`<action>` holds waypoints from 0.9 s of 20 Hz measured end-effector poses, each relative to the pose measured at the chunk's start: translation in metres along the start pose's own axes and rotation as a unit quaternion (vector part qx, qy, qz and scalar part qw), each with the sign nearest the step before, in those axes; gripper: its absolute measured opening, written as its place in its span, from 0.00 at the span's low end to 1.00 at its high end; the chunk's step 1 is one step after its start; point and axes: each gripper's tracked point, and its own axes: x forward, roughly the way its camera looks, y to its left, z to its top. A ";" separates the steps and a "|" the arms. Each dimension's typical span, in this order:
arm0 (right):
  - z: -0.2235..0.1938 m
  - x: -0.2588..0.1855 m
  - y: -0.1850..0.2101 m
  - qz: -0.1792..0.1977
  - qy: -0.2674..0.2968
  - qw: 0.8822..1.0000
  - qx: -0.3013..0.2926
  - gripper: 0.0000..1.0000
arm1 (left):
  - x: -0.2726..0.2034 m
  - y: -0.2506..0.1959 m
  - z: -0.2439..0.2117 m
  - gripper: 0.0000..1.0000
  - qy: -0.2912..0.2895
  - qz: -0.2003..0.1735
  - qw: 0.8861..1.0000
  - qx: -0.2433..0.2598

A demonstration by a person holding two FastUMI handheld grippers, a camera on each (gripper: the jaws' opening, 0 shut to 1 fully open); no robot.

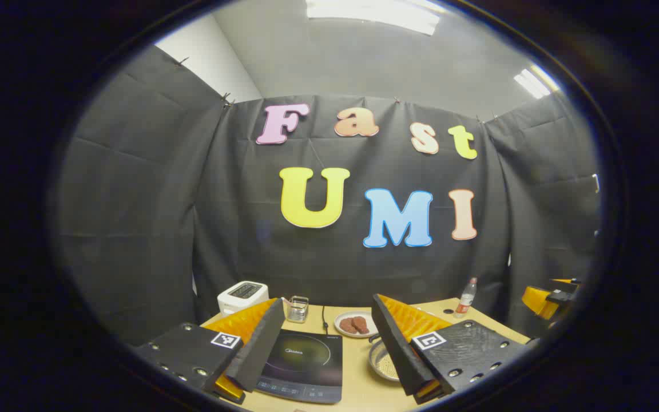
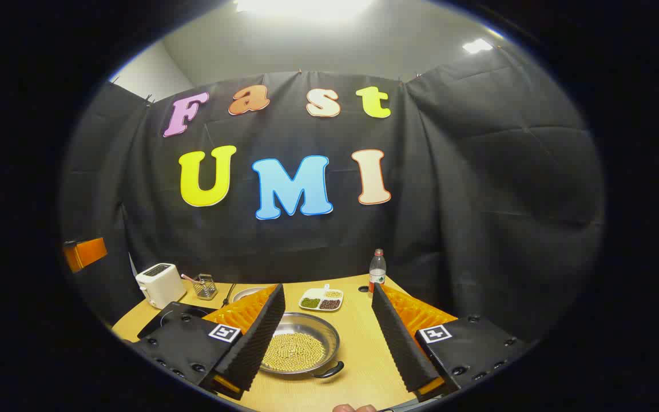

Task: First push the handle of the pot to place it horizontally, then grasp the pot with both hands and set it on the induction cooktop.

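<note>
On the counter (image 2: 364,343) between our right gripper (image 2: 325,335)'s wide jaws sits the metal pot (image 2: 300,346) of beans — rigid, slick, probably weighty, so we'd grip its side handles. Left gripper (image 1: 328,337) gapes wide over the induction cooktop (image 1: 304,363).

No legible text: faint, unreadable logo on the induction cooktop (image 1: 301,363).

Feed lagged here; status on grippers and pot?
Both grippers open, holding nothing. Shallow steel pot of yellow beans on table, off black induction cooktop. Path clear.
</note>
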 end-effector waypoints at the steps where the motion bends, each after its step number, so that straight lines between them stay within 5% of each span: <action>1: -0.001 -0.002 0.000 0.000 -0.001 1.000 0.000 0.96 | -0.001 -0.002 0.000 0.93 -0.002 -0.002 1.000 0.000; 15: -0.016 -0.020 0.000 0.011 0.023 1.000 0.004 0.96 | -0.018 -0.008 -0.016 0.96 0.012 -0.015 1.000 -0.003; 18: -0.019 -0.023 0.004 0.019 0.028 0.999 0.000 0.96 | -0.022 -0.011 -0.020 0.89 0.014 -0.018 1.000 -0.001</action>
